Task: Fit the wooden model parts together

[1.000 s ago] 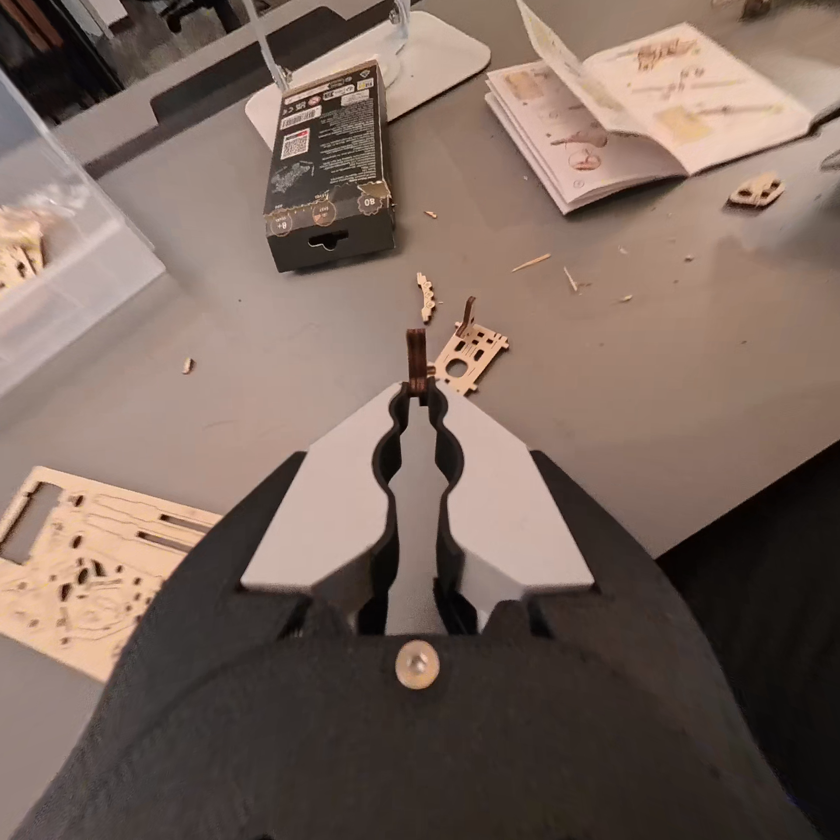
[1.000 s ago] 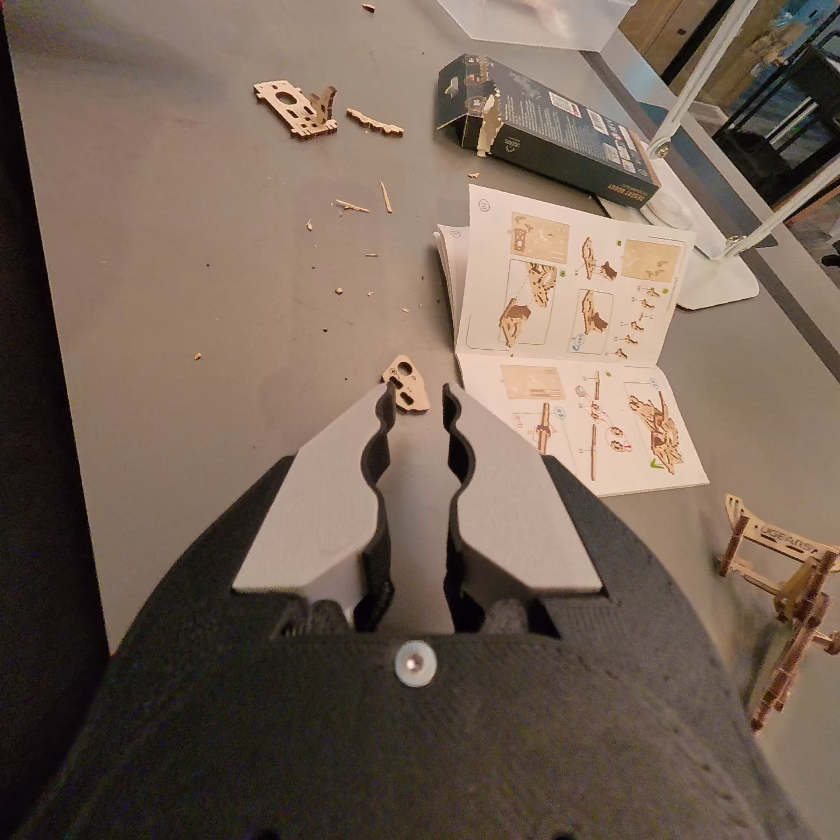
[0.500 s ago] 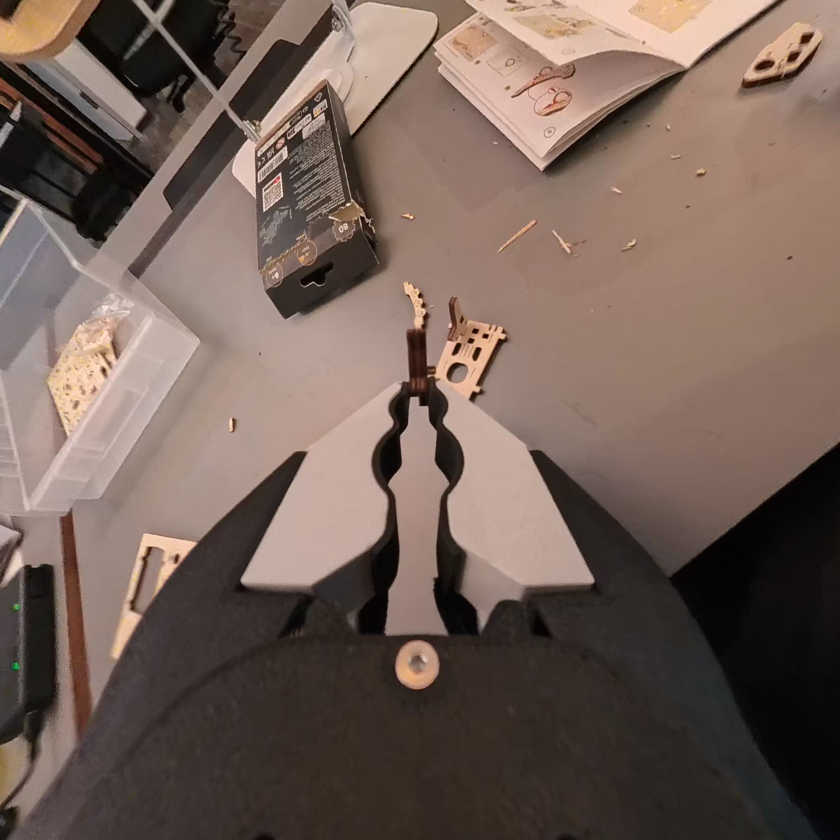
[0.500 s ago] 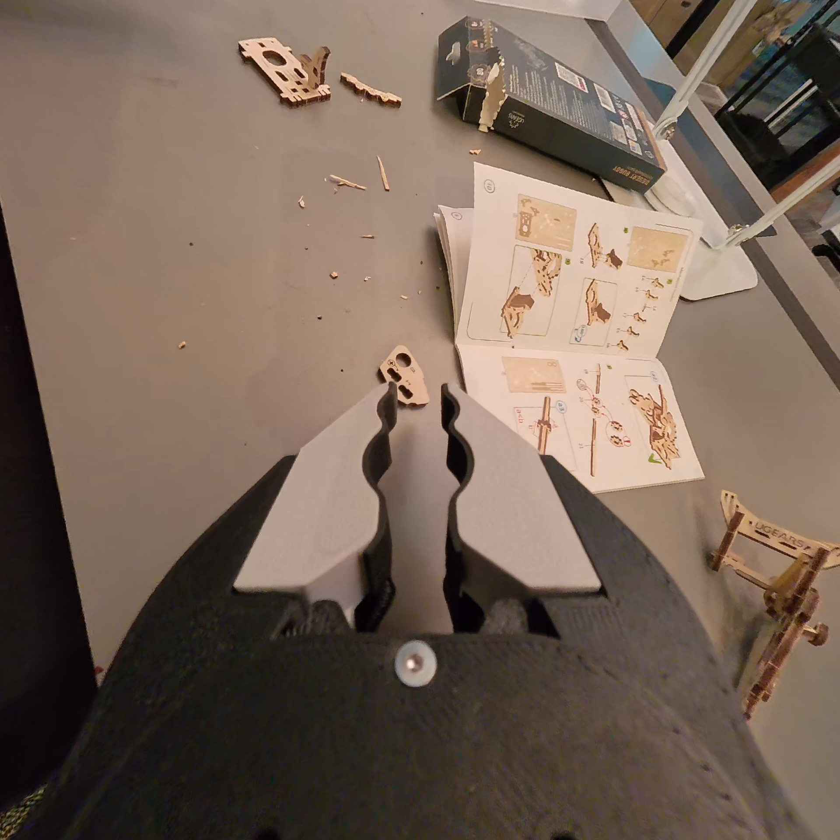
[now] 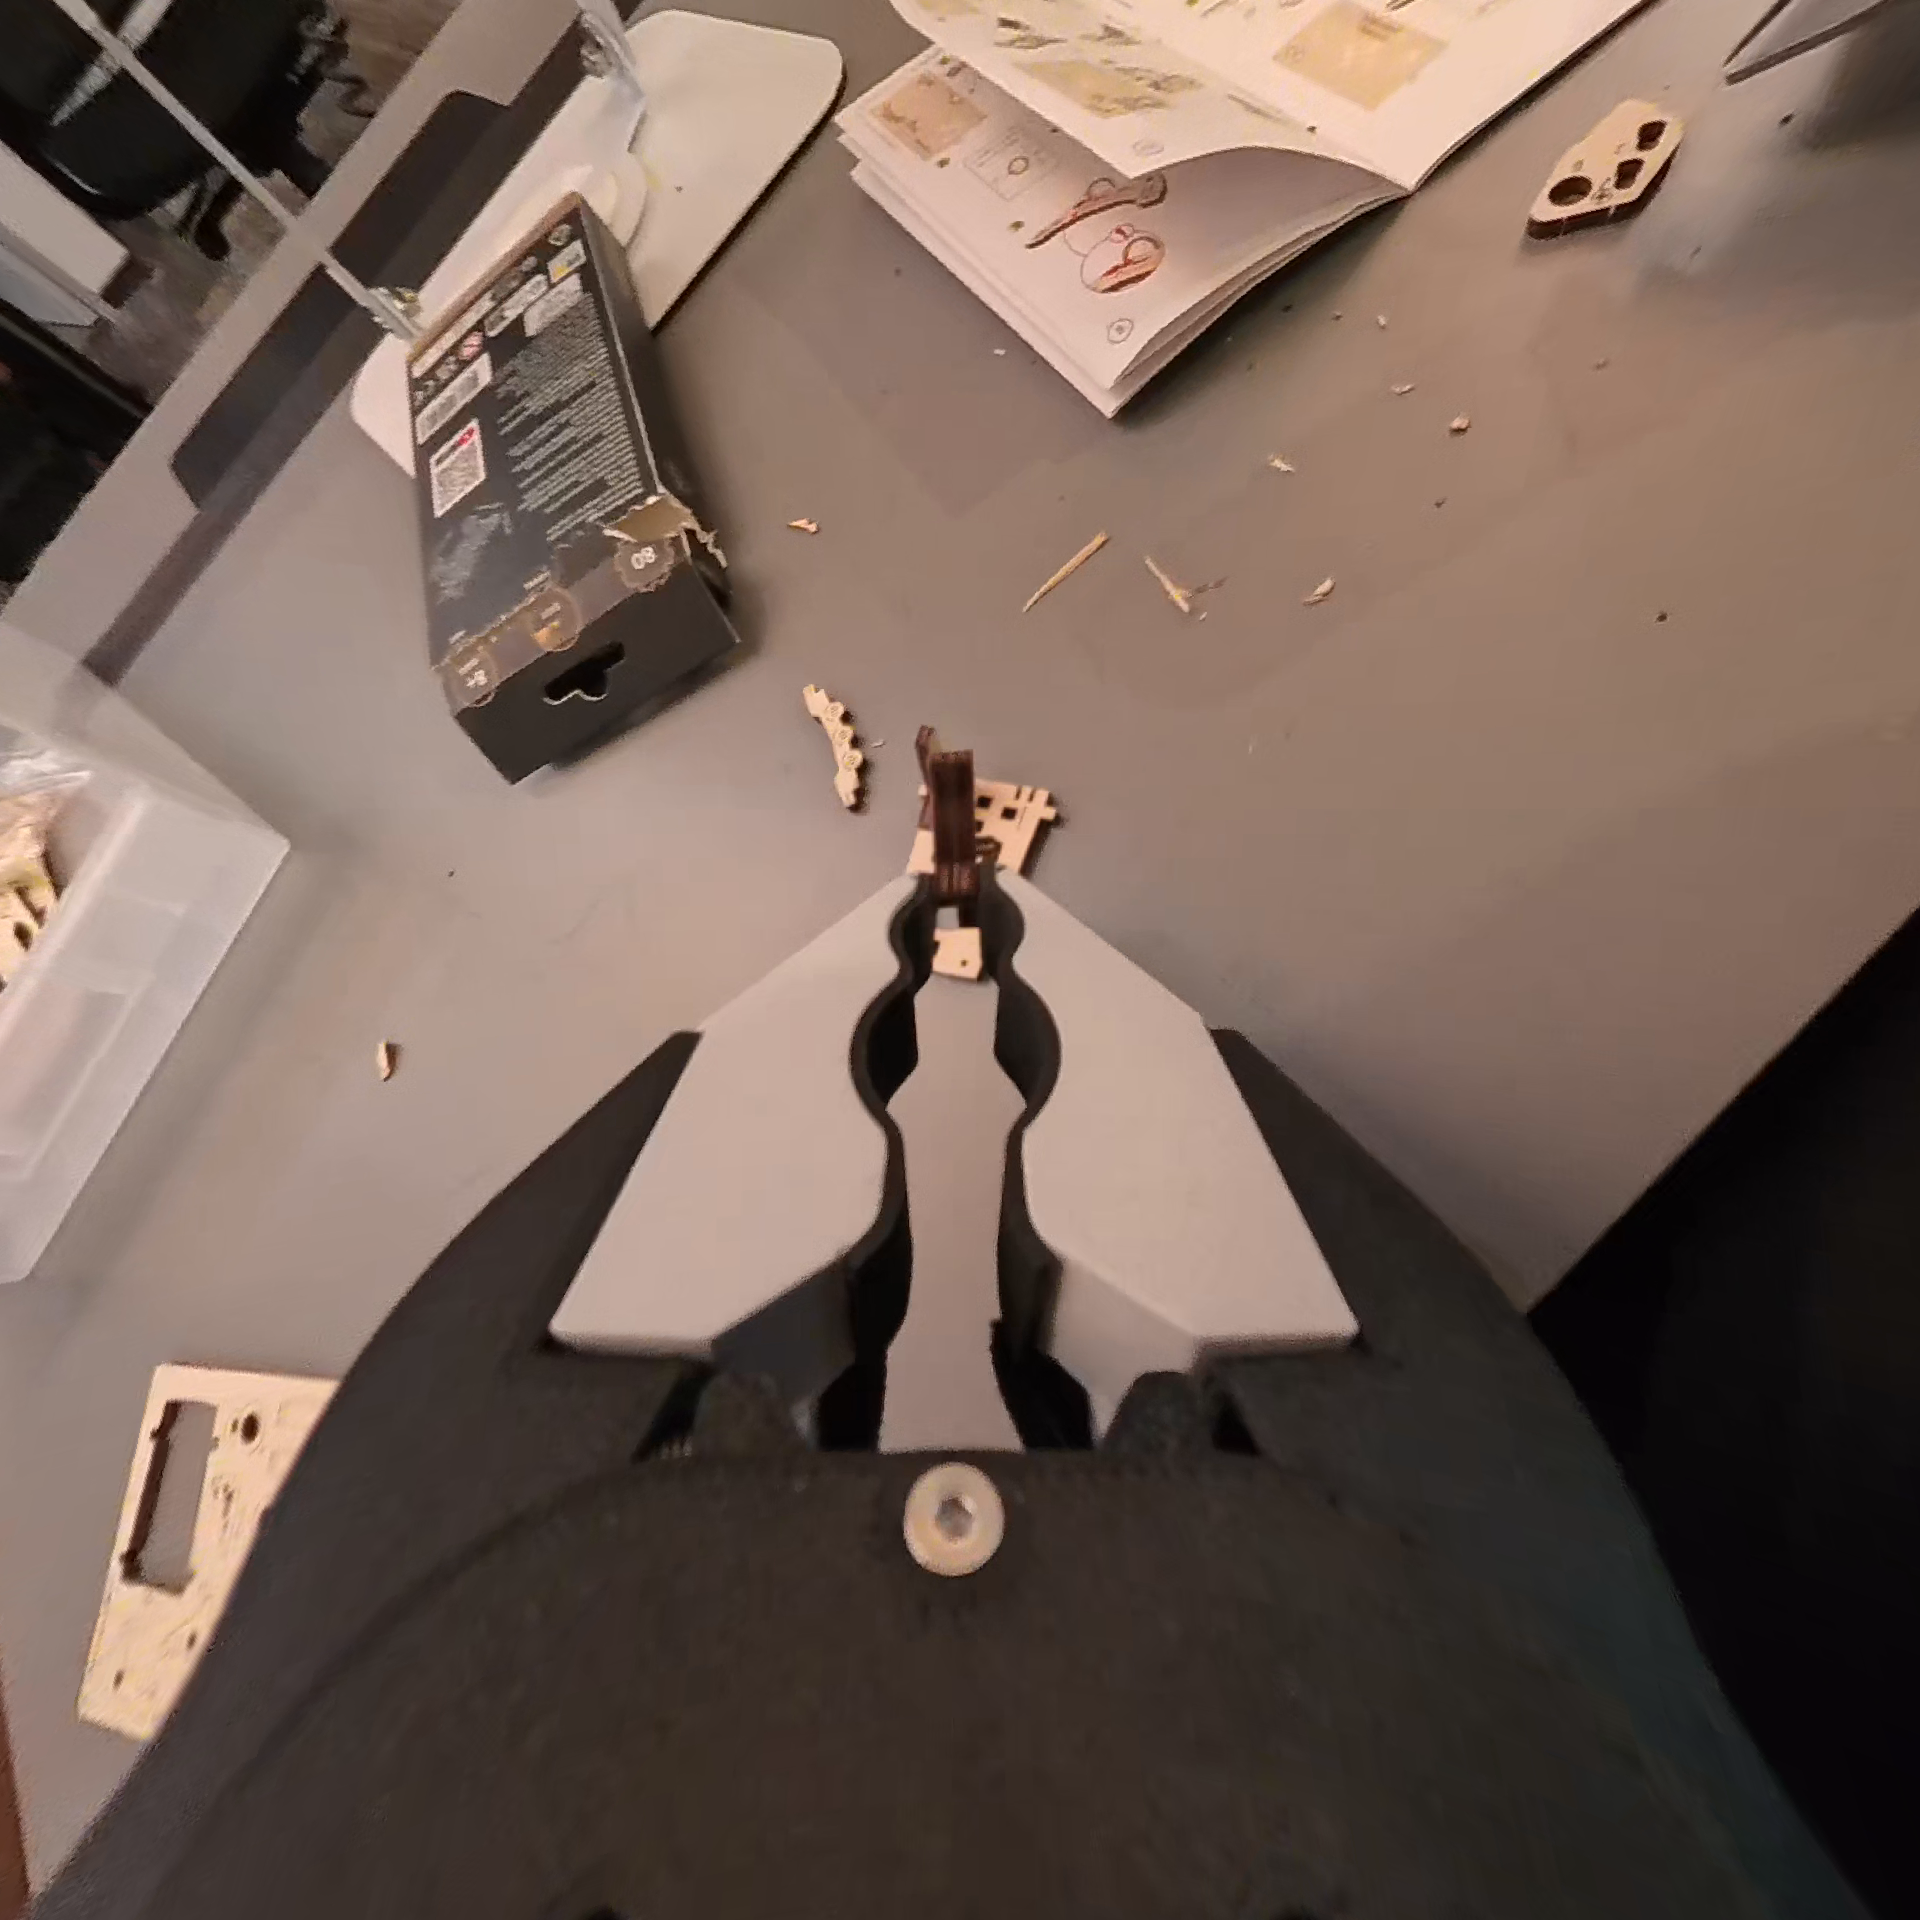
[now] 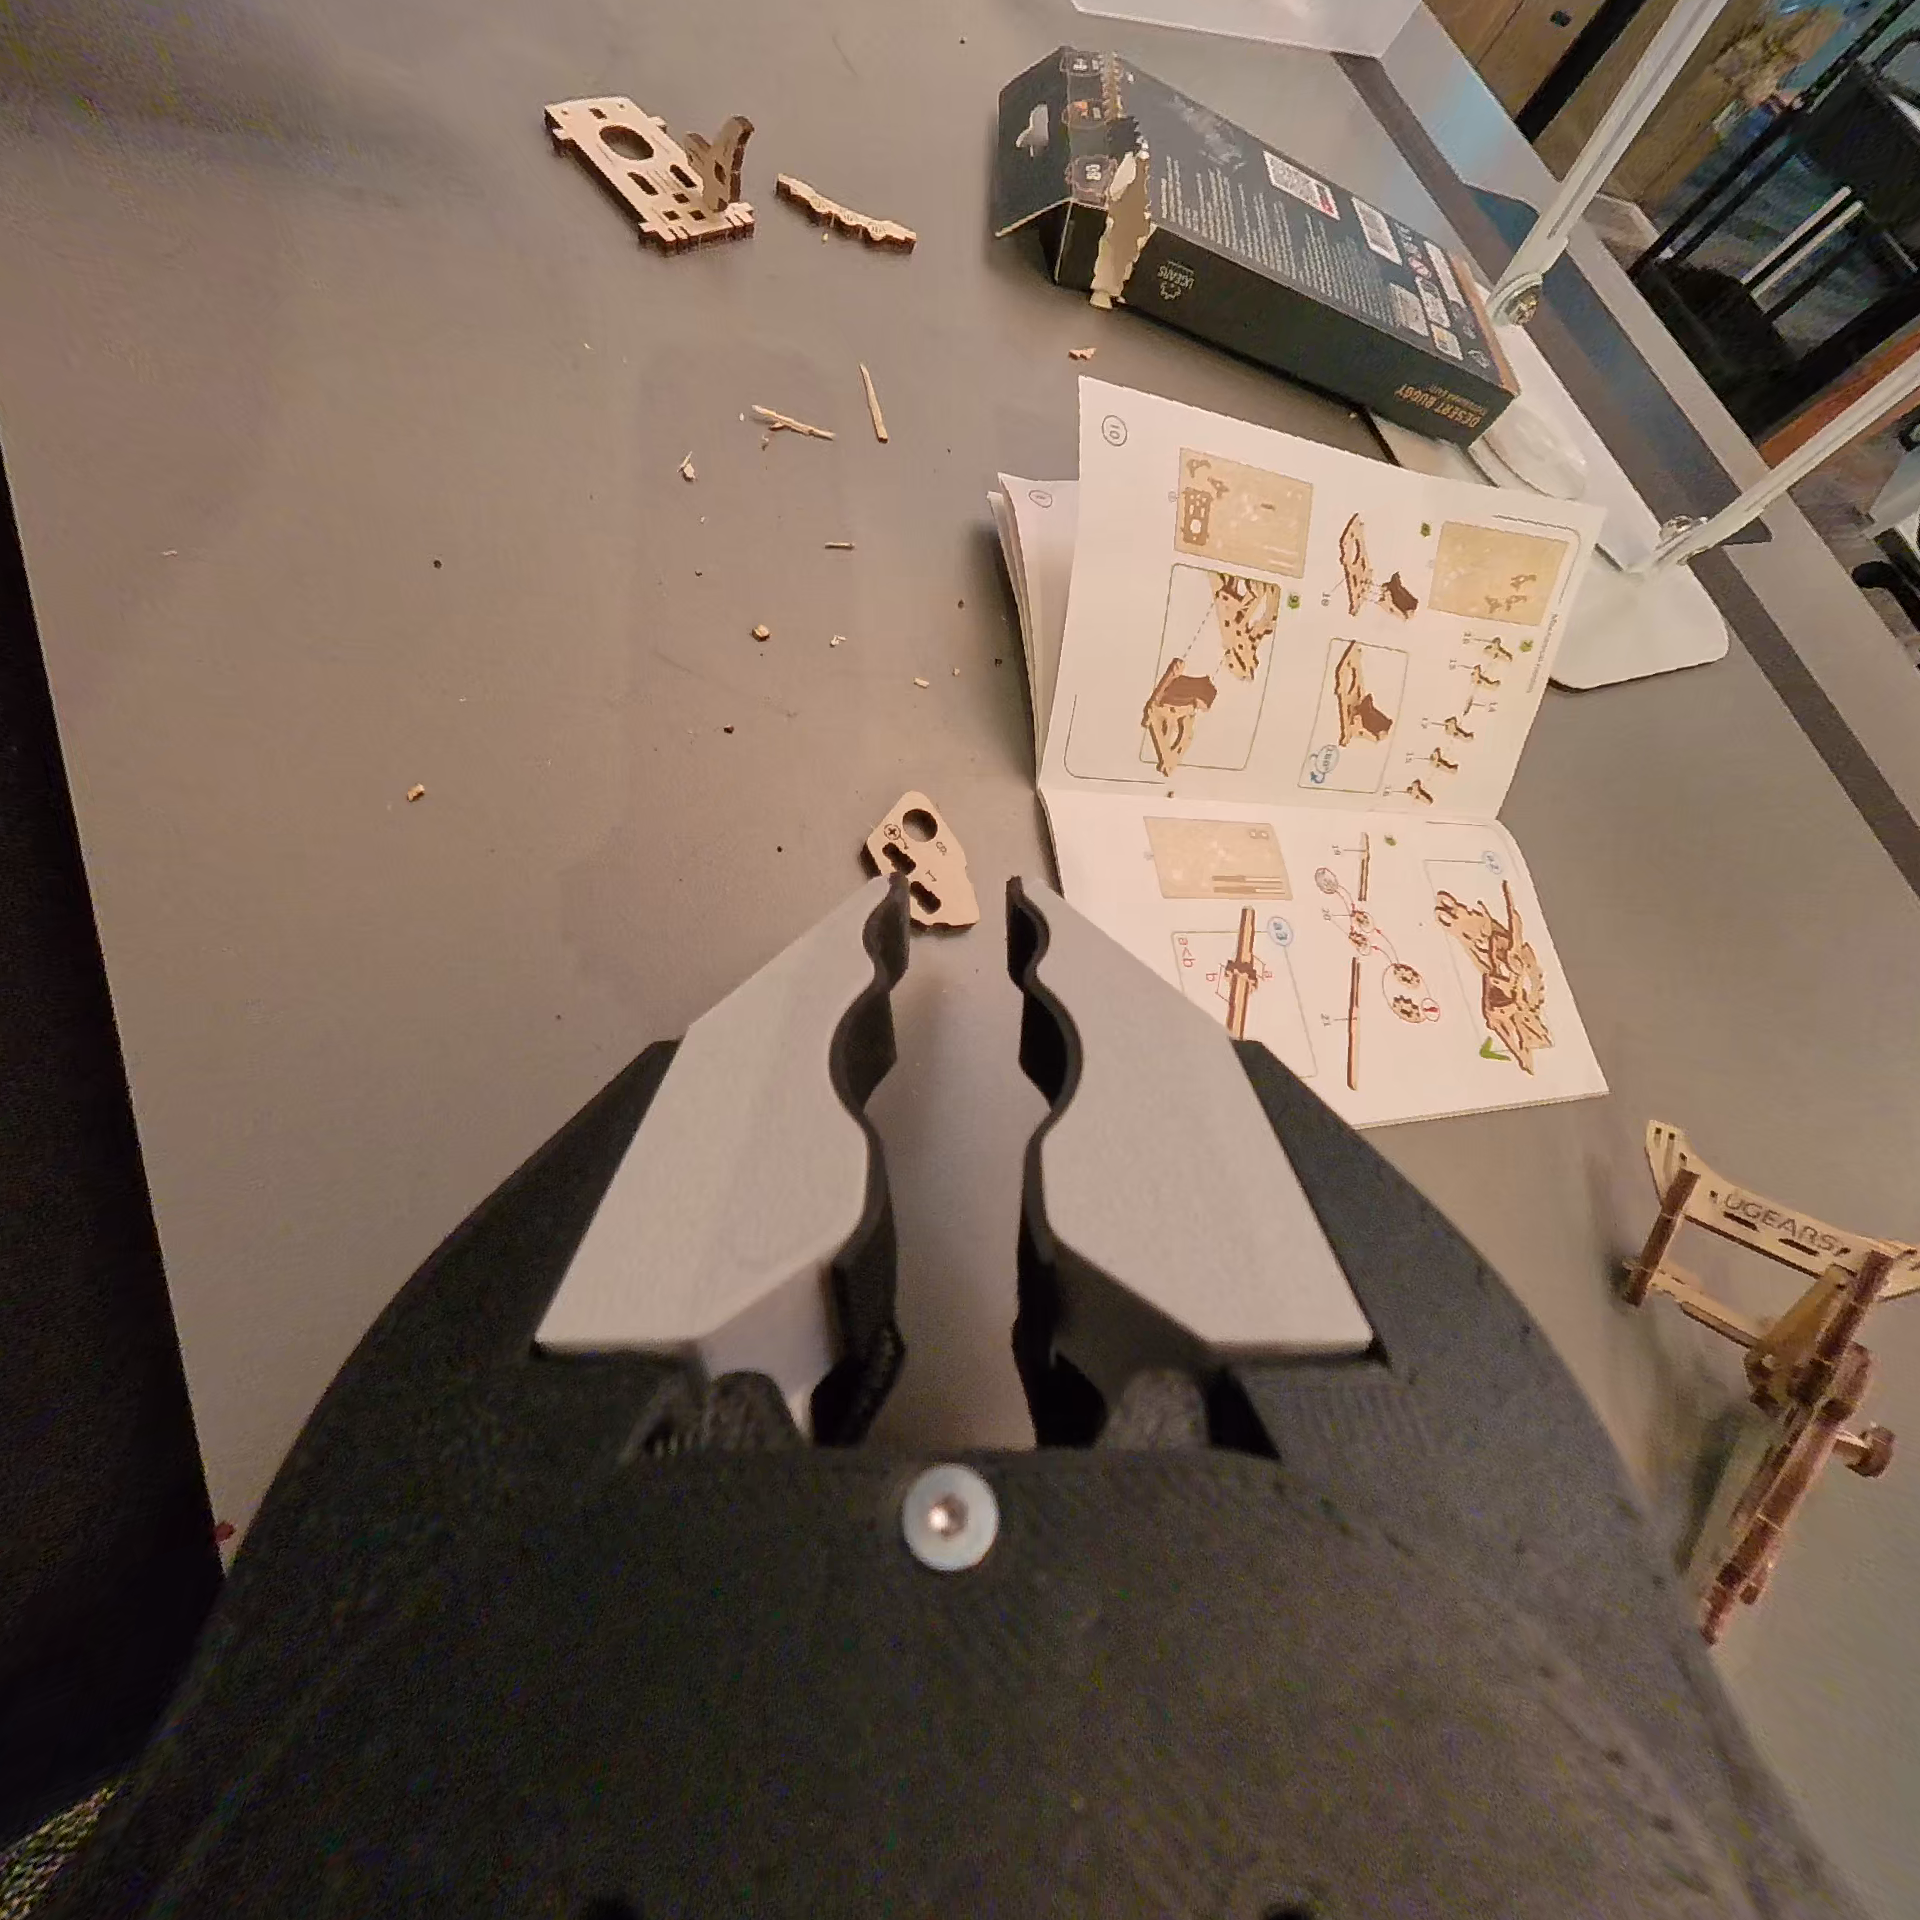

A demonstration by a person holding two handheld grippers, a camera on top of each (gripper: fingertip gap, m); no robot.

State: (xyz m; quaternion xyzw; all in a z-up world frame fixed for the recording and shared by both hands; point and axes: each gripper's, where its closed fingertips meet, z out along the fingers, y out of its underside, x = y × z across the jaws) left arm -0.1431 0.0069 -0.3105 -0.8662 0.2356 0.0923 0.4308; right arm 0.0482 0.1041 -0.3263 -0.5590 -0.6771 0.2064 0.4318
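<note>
Grey table [image 5: 1455, 831] fills both views, with small wood chips [image 6: 790, 421] spread over its middle. On my left gripper [image 5: 954, 883] the jaws are nearly together and pinch a thin dark strip [image 5: 951, 805] of wood, which stands up from the tips. Directly behind the strip, on the table, lies the slotted plate [image 5: 1013, 821] with one upright tab; the strip covers part of it, and I cannot tell if they touch. Just left of the plate lies a toothed piece [image 5: 840, 743]. Farther left is the black box [image 5: 540, 499], lying flat, and at the far left edge a clear bin [image 5: 114, 935] with light parts inside. Near my left side lies a cut-out sheet [image 5: 177, 1538].

On my right gripper [image 6: 954, 899] the jaws stand a narrow gap apart and hold nothing. A small plate [image 6: 920, 857] with holes lies flat on the table just beyond the tips, partly behind the left finger. To its right lies the open booklet [image 6: 1330, 748]. Far away in this view I see the slotted plate [image 6: 649, 171] and the toothed piece [image 6: 844, 213] side by side. At the near right stands a built wooden frame [image 6: 1787, 1330].
</note>
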